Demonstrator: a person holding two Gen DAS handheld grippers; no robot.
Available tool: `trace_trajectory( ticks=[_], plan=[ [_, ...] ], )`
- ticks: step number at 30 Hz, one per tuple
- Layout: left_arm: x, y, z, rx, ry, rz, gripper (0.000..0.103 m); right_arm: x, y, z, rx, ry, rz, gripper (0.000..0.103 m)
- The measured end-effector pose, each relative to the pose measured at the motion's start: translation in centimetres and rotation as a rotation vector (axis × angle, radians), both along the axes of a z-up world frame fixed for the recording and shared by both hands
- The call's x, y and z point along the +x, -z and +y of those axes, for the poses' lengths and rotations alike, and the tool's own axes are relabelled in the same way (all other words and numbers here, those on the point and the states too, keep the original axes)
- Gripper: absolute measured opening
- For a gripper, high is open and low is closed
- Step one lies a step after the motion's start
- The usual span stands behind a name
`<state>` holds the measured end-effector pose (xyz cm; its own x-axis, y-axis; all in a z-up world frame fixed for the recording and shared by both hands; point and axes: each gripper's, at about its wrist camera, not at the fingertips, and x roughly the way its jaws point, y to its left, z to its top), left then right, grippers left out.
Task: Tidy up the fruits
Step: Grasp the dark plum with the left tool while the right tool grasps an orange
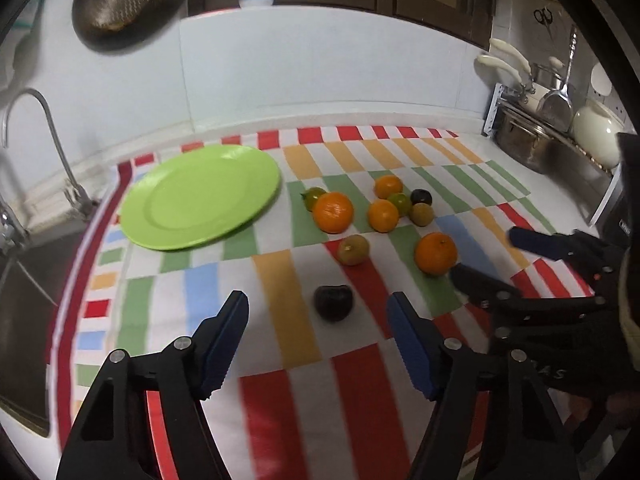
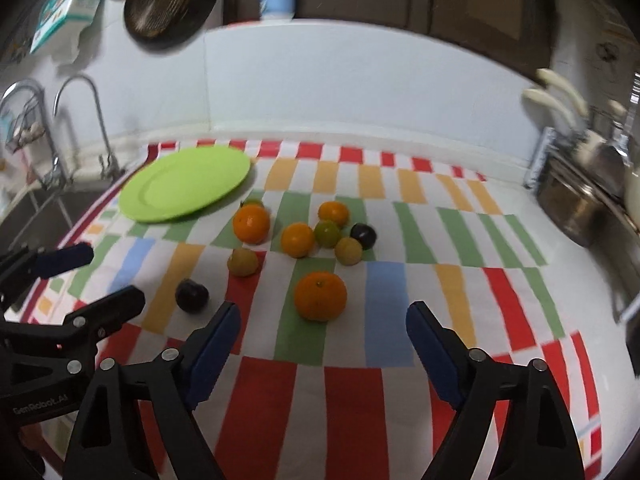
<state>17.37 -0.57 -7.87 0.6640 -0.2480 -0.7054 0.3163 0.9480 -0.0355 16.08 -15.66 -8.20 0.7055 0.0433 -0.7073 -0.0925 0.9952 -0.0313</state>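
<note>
Both grippers, left (image 1: 318,306) and right (image 2: 323,316), fingers apart, hover over round glossy fruit: dark plum (image 1: 333,303), dimpled orange (image 2: 320,296); smooth green plate (image 1: 200,196) far left.

Plate (image 1: 199,197) left of fruits (image 1: 382,214), both on cloth (image 1: 280,320).

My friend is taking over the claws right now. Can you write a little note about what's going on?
Left claw: open, holding nothing, pointed at the dark plum.
Right claw: open, holding nothing, pointed at the nearest orange.
Green plate: no fruit on it, at the cloth's far left.
All the other fruit lies loose on the striped cloth, to the right of the plate.
Done: nothing sorted yet.
Left: probably move the fruit onto the plate.
</note>
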Motion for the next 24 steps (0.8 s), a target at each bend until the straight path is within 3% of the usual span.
trace_trajectory(
  ticks=[4, 9, 15, 21, 24],
  plan=[
    [1.3, 1.2, -0.9, 0.007, -0.022, 0.032, 0.063, 1.5, 0.9, -0.6, 0.024, -0.039, 0.026, 0.076],
    [2.6, 2.7, -1.5, 0.009, -0.001, 0.088, 0.058, 3.0, 2.3, -1.0, 0.008, -0.066, 0.068, 0.066],
    [3.6, 3.5, -1.8, 0.020, 0.006, 0.104, 0.044, 4.0, 3.1, -0.9, -0.010, -0.077, 0.075, 0.065],
    [4.5, 4.5, -1.8, -0.001, 0.010, 0.158, 0.031, 4.7, 3.7, -0.9, -0.009, -0.068, 0.090, 0.056],
    [4.8, 4.6, -1.7, -0.018, 0.007, 0.166, 0.031, 5.0, 4.0, -0.9, 0.001, -0.063, 0.103, 0.048]
  ],
)
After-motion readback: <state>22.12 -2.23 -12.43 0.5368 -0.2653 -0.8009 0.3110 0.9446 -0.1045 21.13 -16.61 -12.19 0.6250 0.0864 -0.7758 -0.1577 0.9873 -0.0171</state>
